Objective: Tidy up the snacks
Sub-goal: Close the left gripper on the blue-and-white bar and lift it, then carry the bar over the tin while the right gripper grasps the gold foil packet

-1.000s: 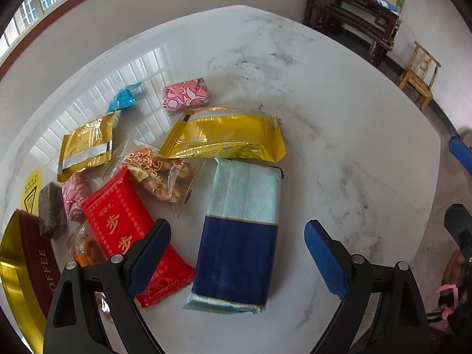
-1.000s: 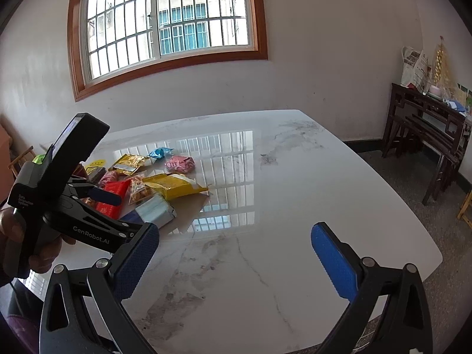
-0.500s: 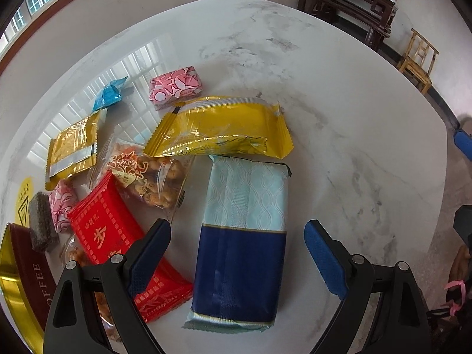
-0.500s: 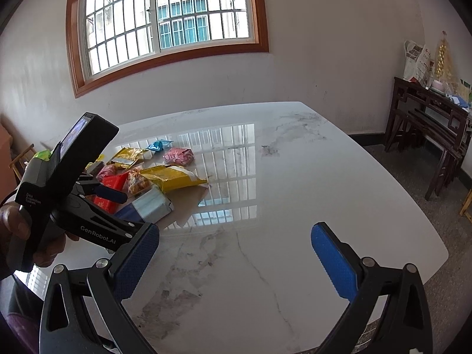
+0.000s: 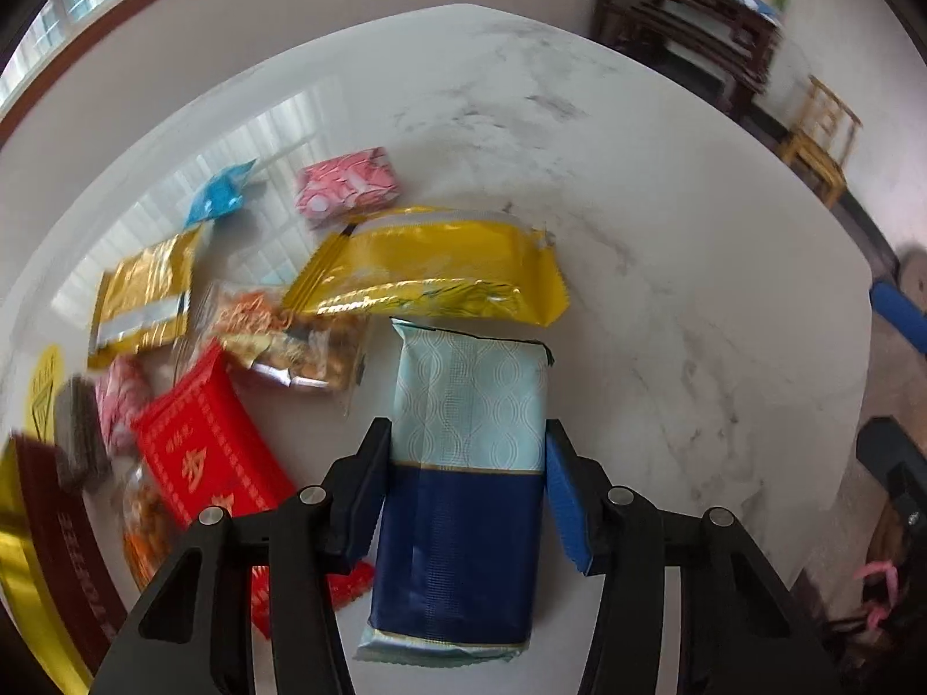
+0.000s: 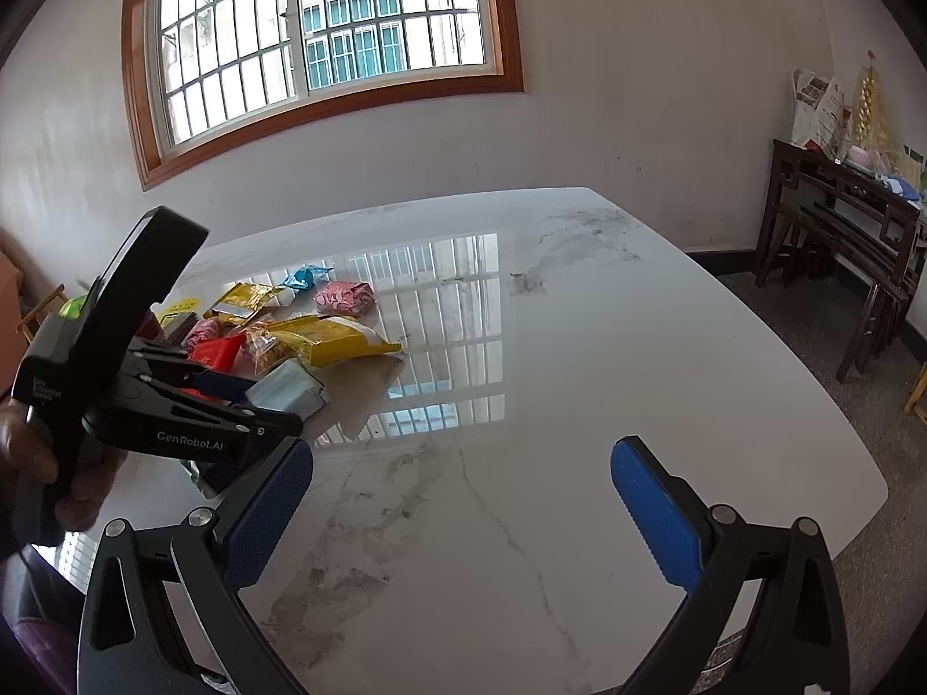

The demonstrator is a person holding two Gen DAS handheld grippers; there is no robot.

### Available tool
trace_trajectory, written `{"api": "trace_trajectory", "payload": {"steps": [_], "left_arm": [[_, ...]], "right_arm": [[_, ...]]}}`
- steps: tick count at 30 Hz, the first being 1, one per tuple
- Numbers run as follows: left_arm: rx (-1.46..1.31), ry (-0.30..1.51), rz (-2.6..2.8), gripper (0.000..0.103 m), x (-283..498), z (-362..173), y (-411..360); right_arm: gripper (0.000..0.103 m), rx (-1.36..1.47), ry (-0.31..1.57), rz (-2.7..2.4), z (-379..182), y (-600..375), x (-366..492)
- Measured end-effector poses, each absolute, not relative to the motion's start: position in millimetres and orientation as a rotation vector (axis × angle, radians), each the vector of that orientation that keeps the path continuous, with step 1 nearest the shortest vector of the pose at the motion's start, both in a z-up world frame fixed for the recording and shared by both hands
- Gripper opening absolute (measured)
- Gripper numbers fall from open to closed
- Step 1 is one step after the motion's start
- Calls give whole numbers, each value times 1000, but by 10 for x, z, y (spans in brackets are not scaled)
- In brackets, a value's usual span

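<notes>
Blue-and-pale packet: flat on the marble table, pinched at both long sides by the left gripper.
Right gripper: jaws spread, holding nothing, above bare marble right of the packet.
Left wrist view only: red packet left of it, partly hidden by a finger.
Beyond packet: yellow wrapper, pink sweet.

A white marble desk reflects a wood-framed barred window; a dark wooden side table stands against the wall.
</notes>
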State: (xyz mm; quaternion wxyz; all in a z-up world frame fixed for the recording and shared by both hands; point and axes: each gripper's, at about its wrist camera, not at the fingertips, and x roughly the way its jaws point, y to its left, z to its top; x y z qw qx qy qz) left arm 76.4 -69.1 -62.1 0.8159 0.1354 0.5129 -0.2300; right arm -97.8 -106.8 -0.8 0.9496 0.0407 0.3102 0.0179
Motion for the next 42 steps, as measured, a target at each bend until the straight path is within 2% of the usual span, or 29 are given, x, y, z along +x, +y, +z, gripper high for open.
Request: {"api": "trace_trajectory", "payload": {"steps": [6, 14, 24, 42], "left_arm": [[85, 1095, -456, 51, 523, -507, -387], [-43, 1044, -425, 51, 205, -121, -69], [-90, 1013, -365, 51, 38, 215, 224], [-128, 960, -192, 51, -62, 510, 1027]], "right_arm": [[102, 80, 617, 24, 41, -1090, -999], [102, 44, 611, 85, 98, -954, -967], [103, -134, 613, 289, 258, -697, -396], [102, -425, 751, 360, -171, -119, 367]]}}
